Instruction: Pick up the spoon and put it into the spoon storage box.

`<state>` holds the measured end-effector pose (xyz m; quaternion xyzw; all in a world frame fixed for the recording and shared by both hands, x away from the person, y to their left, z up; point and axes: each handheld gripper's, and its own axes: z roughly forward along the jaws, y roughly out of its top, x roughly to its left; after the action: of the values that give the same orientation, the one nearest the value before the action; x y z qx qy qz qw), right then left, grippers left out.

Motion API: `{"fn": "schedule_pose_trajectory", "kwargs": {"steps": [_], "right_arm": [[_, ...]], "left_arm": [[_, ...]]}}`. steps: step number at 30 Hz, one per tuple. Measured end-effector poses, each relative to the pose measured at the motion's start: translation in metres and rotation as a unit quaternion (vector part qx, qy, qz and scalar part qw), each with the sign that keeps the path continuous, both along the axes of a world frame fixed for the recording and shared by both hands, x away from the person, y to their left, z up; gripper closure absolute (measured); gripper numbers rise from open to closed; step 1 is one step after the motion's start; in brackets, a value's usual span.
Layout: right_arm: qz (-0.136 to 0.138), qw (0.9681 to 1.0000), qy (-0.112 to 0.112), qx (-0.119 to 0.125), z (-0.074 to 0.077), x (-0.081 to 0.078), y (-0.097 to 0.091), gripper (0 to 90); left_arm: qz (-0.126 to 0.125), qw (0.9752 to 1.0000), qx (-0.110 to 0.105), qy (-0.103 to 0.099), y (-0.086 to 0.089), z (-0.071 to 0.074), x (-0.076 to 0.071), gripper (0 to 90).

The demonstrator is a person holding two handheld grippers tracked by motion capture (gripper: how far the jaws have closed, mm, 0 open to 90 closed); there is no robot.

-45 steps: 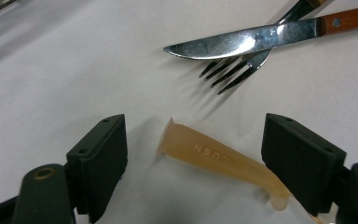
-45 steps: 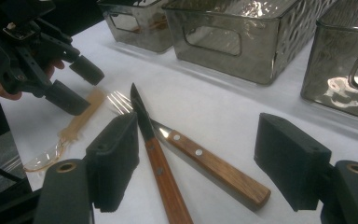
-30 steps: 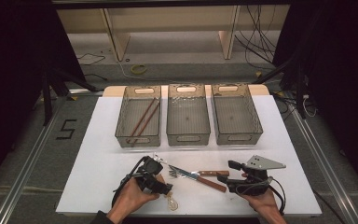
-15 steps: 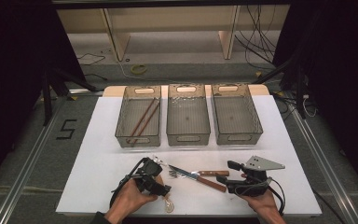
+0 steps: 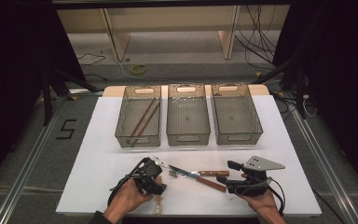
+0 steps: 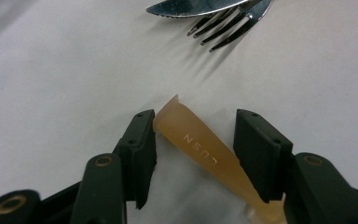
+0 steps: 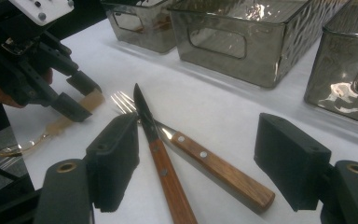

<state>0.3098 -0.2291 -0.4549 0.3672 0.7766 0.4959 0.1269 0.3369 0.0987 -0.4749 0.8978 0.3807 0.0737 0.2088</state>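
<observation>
Since the earlier high view, the left gripper (image 5: 154, 183) has kept its place over the near edge of the white table (image 5: 98, 177), and its jaws have just been closing around the translucent amber spoon handle (image 6: 200, 144). In the left gripper view the handle lies slanted between the two fingers (image 6: 142, 140): its wide end touches the left-hand finger, its narrowing length runs under the right-hand one, and a gap remains, so the grip is not yet tight. In the right gripper view the rest of the amber spoon (image 7: 51, 128) trails away from that gripper toward the table's edge.

The right gripper (image 5: 235, 178) holds wide open and empty. Between its fingers (image 7: 114, 158) lie the wooden handles of the knife (image 7: 161, 163) and the fork (image 7: 214, 170), crossed, untouched.

Beyond both grippers stand three smoky plastic bins in a row; the left bin (image 5: 140, 135) contains two brown chopsticks (image 5: 142, 119), with the middle bin (image 5: 189, 136) and right bin (image 5: 237, 135) beside it.
</observation>
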Motion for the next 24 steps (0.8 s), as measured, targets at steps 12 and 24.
{"fn": "schedule_pose_trajectory", "kwargs": {"steps": [12,24], "right_arm": [[-0.002,1.0000,0.000,0.001,0.0005,0.0000,-0.0011,31.3],[-0.002,1.0000,-0.001,0.002,0.0008,0.0000,-0.0016,31.3]], "left_arm": [[-0.009,0.9999,-0.006,0.004,0.0056,0.0015,0.0041,69.1],[-0.034,0.9993,-0.012,0.007,0.0080,0.0042,0.0052,73.3]]}}
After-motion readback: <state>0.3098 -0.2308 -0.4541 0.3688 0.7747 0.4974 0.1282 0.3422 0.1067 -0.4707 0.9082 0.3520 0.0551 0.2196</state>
